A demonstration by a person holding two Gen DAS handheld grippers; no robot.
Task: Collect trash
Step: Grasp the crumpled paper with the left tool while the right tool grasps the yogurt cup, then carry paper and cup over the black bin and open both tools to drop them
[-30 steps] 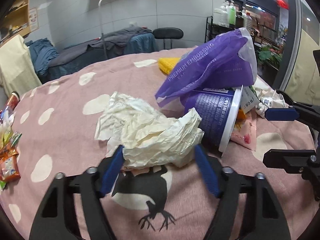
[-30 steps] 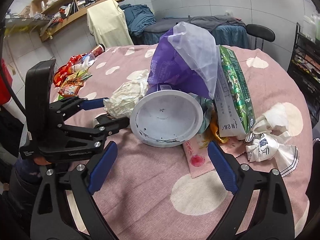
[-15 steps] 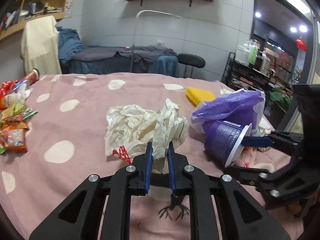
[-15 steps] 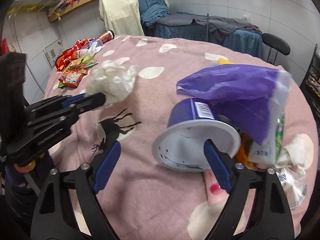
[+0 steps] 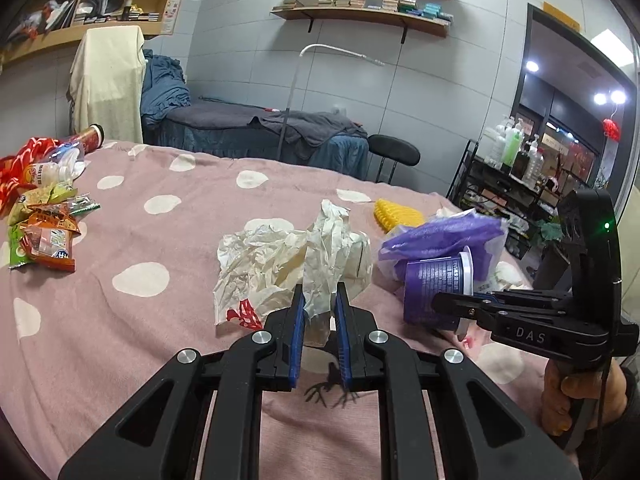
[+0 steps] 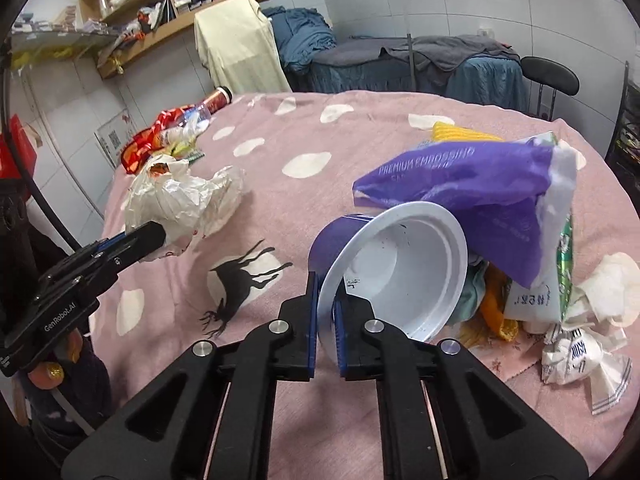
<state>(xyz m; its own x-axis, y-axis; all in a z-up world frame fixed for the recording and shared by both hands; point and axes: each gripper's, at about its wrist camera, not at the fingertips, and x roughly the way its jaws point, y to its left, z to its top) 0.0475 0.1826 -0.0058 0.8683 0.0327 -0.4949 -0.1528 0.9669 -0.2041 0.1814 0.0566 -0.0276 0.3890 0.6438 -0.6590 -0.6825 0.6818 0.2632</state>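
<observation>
Since a second ago both grippers have gone from wide open to clamped, and the crumpled white paper (image 5: 288,268) is now hanging lifted off the pink spotted tablecloth (image 5: 160,320) instead of lying flat on it. Sitting at about 3 o'clock of that paper in the left wrist view, the purple cup (image 6: 384,264) is lying on its side under a purple plastic bag (image 6: 472,184), and the right gripper (image 6: 326,316) is pinching its white rim between closed blue pads. Smaller still, the left gripper (image 5: 319,312) is squeezing a fold of the paper, with snack packets (image 5: 44,232) resting at 9 o'clock.
</observation>
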